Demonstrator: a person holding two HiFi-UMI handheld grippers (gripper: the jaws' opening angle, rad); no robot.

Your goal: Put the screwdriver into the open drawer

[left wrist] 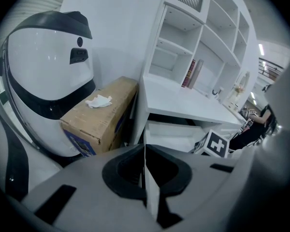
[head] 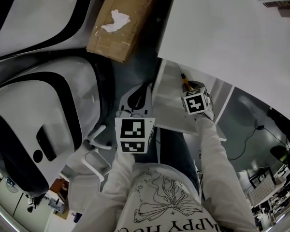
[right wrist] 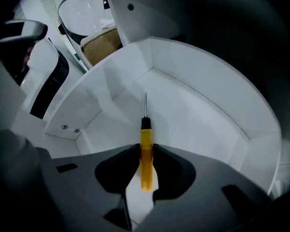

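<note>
A screwdriver (right wrist: pixel 146 151) with a yellow handle and thin metal shaft sits between the jaws of my right gripper (right wrist: pixel 146 146), which is shut on the handle. The shaft points toward the far wall of the open white drawer (right wrist: pixel 208 115). In the head view the right gripper (head: pixel 188 88) reaches over the drawer (head: pixel 166 108), with the yellow handle (head: pixel 185 84) showing past its marker cube. My left gripper (left wrist: pixel 145 170) is shut with nothing in it, held back from the drawer (left wrist: pixel 171 132) at the head view's lower middle (head: pixel 134 105).
A white desk top (head: pixel 232 37) overhangs the drawer, with shelves (left wrist: pixel 183 47) above it. A cardboard box (head: pixel 121 18) with a crumpled tissue (left wrist: pixel 97 101) stands left of the desk. A large white and black rounded shell (head: pixel 34 115) fills the left side.
</note>
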